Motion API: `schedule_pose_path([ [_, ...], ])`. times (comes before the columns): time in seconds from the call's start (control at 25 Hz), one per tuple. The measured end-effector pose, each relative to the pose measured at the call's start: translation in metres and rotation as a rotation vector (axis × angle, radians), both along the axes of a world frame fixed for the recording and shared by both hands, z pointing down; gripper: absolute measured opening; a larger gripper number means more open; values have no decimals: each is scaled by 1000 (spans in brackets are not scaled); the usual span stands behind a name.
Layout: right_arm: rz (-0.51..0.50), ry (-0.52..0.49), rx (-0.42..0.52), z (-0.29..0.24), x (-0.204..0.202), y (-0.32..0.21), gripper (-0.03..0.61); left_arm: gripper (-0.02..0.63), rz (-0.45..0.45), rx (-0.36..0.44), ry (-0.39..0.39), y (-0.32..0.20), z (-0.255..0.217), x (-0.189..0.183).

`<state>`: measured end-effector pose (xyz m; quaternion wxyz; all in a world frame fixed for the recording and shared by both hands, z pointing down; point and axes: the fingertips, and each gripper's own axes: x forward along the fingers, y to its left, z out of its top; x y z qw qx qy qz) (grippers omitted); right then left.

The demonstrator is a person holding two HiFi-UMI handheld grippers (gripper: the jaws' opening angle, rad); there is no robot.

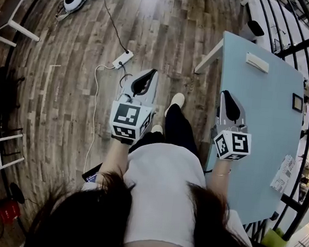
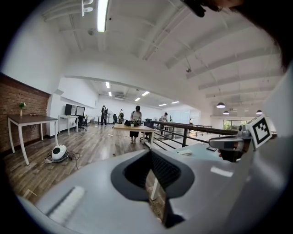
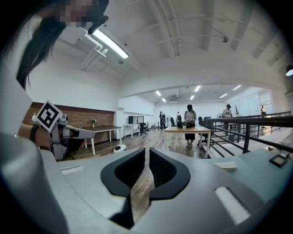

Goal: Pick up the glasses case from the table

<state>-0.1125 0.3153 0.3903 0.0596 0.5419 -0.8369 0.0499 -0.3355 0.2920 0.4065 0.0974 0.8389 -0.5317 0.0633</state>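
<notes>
Well ahead of the right hand-held gripper, a glasses case is seen on the table. Both this and the left hand-held gripper are held closed, empty.

From my end the table top reads as smooth, matt and light blue, laminate maybe, can't swear to it. The floor beside the table is wood planking with visible grain and a soft sheen. The railing along the table's other side looks like black-painted metal. The left gripper beside the table and the right gripper over the table's edge both have matt grey plastic shells, with black, ribbed, rubbery-looking pads. The brick wall well across the floor from the table looks rough.
</notes>
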Motion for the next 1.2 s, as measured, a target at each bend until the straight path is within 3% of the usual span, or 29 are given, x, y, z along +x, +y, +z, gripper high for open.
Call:
schedule_pose_path([
  [0.24,-16,-22,-17,5,6,-37,49,57,-5,-8,5,-35,8,2],
  [0.56,-25,-50,-12,10,11,-122,74,57,-5,-4,-16,-118,7,11],
  [1.2,27,-117,0,-5,72,-268,123,57,53,-1,-53,-278,-9,80],
])
